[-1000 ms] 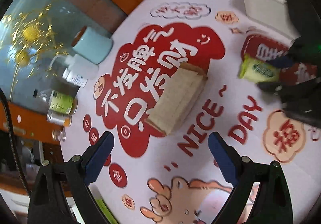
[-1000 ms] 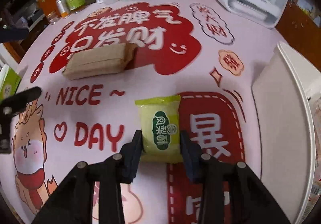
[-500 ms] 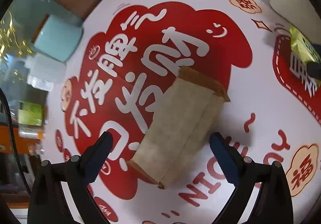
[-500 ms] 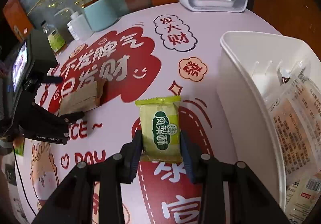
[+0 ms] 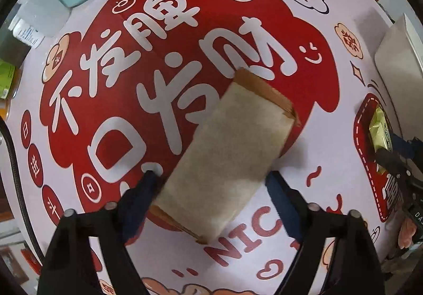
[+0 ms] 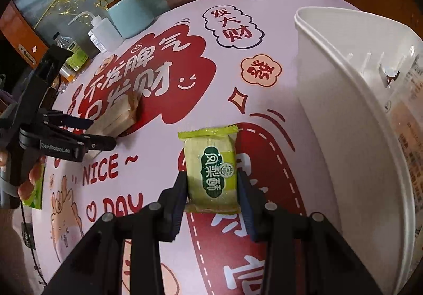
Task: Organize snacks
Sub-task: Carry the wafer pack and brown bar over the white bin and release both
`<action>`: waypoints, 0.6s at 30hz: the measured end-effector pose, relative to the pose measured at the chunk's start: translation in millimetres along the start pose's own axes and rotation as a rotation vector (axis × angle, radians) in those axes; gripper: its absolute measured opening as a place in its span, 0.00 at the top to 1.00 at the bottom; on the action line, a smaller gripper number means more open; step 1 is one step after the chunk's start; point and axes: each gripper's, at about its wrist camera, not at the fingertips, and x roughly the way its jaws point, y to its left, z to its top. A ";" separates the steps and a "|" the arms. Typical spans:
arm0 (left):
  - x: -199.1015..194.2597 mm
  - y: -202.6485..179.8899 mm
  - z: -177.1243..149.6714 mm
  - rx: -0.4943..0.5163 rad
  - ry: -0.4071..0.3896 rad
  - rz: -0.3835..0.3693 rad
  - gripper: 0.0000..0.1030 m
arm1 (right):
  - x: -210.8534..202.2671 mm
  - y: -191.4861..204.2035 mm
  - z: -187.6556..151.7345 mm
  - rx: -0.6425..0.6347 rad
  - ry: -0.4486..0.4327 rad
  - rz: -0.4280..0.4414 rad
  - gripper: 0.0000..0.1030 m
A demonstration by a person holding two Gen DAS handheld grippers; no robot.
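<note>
So we've got our left hand-held gripper point(image 5: 211, 181) just closing in around the rough tan paper-wrapped block point(image 5: 224, 152), while our right hand-held gripper point(image 6: 211, 189) pinches a glossy green-yellow crinkly snack packet point(image 6: 210, 168).

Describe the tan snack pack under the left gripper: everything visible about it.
The tan snack pack is a long, flat-topped block in matte, paper-like beige wrap with darker brown folded ends. It lies flat on the printed tablecloth, angled diagonally across the red patch and white characters. The left gripper straddles its near end; its jaws have just been closing, the left finger about touching, the right apparently just clear.
</note>
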 end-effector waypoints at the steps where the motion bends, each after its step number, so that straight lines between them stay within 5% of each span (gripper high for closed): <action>1: -2.0 -2.7 -1.6 -0.011 -0.003 0.001 0.31 | -1.1 -0.6 -0.3 0.004 0.000 0.004 0.63; 11: -15.2 -48.4 -54.0 -0.219 -0.081 0.030 0.39 | -26.0 -0.9 -12.9 -0.026 -0.030 0.016 0.63; 18: -34.9 -76.5 -136.1 -0.453 -0.182 -0.123 0.41 | -60.5 2.7 -32.8 -0.069 -0.062 0.057 0.63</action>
